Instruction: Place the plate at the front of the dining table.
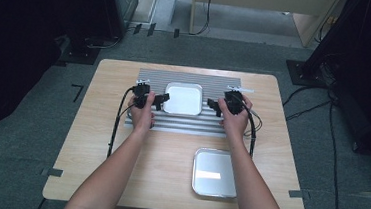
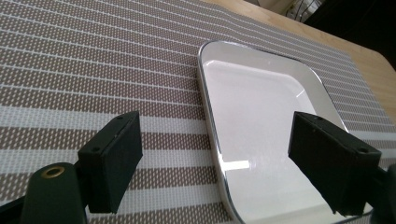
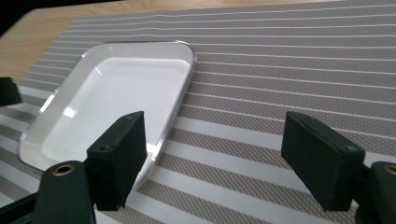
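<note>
High view: white tray (image 1: pixel 183 98) lies between left tool (image 1: pixel 163 99) and right tool (image 1: pixel 212 105).

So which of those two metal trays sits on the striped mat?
The far tray, lying between the left gripper and the right gripper. The near tray rests on bare wood instead.

My left gripper (image 2: pixel 215 163) low over striped mat (image 2: pixel 93 70), jaws wide apart. White tray (image 2: pixel 261 121) flat on mat, its shiny near rim running up between my jaws. Right jaw over tray floor, left jaw over bare mat. Wooden table (image 2: pixel 369 60) beyond tray.
</note>
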{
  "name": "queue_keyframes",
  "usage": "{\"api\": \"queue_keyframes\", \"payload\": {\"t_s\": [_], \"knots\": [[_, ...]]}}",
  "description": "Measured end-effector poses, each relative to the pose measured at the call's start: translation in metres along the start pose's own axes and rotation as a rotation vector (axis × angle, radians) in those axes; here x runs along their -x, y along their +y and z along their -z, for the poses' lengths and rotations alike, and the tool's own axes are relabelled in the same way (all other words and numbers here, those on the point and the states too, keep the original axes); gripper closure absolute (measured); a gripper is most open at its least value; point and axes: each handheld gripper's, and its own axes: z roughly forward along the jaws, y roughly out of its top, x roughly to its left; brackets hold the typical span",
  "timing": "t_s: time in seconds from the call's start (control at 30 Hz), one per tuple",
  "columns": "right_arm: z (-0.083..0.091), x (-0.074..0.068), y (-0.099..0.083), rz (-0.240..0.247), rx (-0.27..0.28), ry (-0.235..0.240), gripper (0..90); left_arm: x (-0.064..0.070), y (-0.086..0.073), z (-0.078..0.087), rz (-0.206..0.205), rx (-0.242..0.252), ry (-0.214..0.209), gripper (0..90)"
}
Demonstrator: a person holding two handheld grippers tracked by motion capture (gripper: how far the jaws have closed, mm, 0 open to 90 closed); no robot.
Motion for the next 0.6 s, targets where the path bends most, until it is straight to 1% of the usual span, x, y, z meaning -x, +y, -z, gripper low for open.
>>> {"api": "queue_keyframes", "payload": {"t_s": [0.03,0.07,0.1,0.13,0.23,0.33,0.4,0.5,0.6], "knots": [[0.003,0.001,-0.002,0.007,0.0,-0.008,18.2,0.0,-0.001,0.002,0.003,0.004,-0.006,17.6],[0.007,0.003,-0.004,0.013,0.004,0.003,17.1,0.0,-0.002,0.004,0.007,0.005,-0.011,17.6],[0.011,0.004,-0.006,0.008,0.006,0.015,14.8,-0.001,-0.003,0.006,0.014,0.004,-0.016,17.6],[0.014,0.006,-0.008,0.004,0.01,0.013,15.1,-0.001,-0.005,0.007,0.015,0.006,-0.02,17.6],[0.025,0.008,-0.012,0.02,0.036,-0.005,15.0,0.0,-0.009,0.012,-0.007,0.002,-0.028,17.5],[0.035,0.009,-0.018,0.041,0.047,-0.022,15.0,0.0,-0.011,0.018,-0.028,0.007,-0.043,16.7],[0.039,0.01,-0.022,0.058,0.043,-0.032,15.0,0.0,-0.013,0.023,-0.036,0.014,-0.052,16.7],[0.046,0.013,-0.027,0.052,0.053,-0.035,15.1,-0.001,-0.015,0.03,-0.044,0.022,-0.06,16.6],[0.051,0.015,-0.032,0.059,0.053,-0.046,15.2,-0.004,-0.018,0.035,-0.053,0.028,-0.064,16.6]]}}
